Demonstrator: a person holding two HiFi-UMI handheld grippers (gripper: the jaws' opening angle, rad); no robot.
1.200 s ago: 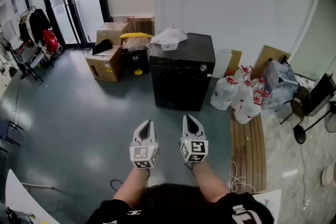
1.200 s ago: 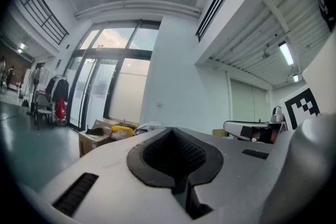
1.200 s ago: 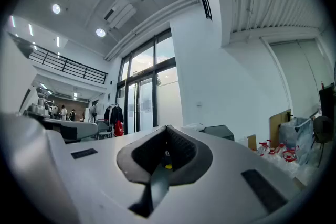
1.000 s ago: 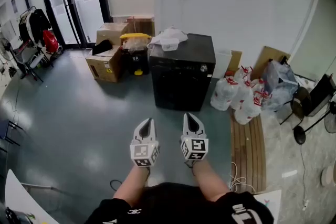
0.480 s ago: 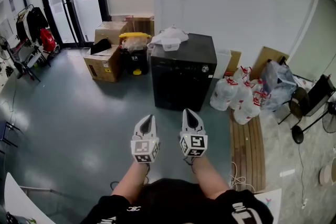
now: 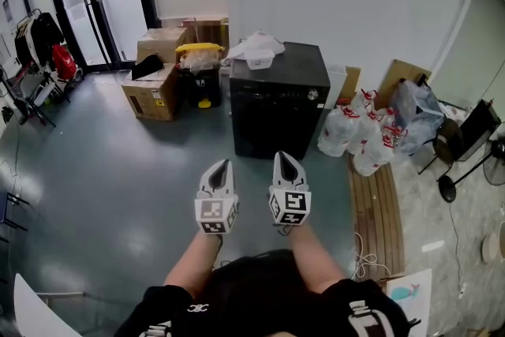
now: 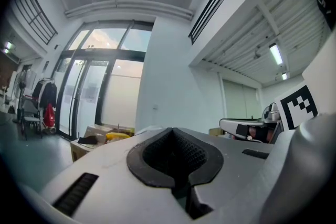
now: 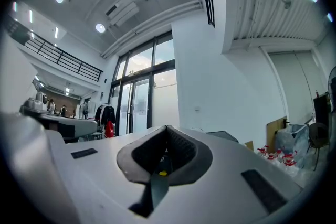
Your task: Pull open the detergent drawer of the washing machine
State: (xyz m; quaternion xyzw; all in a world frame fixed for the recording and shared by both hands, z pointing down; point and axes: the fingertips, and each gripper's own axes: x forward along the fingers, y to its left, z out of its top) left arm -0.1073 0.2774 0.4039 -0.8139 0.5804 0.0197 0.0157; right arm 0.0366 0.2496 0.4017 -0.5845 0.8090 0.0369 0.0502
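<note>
Grey floor (image 6: pixel 95 170) fills the head view; the black washing machine (image 6: pixel 280 102) stands at its far edge, its detergent drawer too small to discern, left gripper (image 6: pixel 220 166) and right gripper (image 6: pixel 286 159) well short of it. Left gripper view: jaws together, empty. Right gripper view: likewise.

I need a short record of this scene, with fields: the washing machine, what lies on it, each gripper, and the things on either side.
machine: black washing machine, against the white wall
on top: white bundle
left gripper: jaws together, empty, short of the machine
right gripper: jaws together, empty, short of the machine
at the machine's left in the head view: cardboard boxes
at its right: plastic jugs, wooden slats
task: drawer not yet touched
</note>
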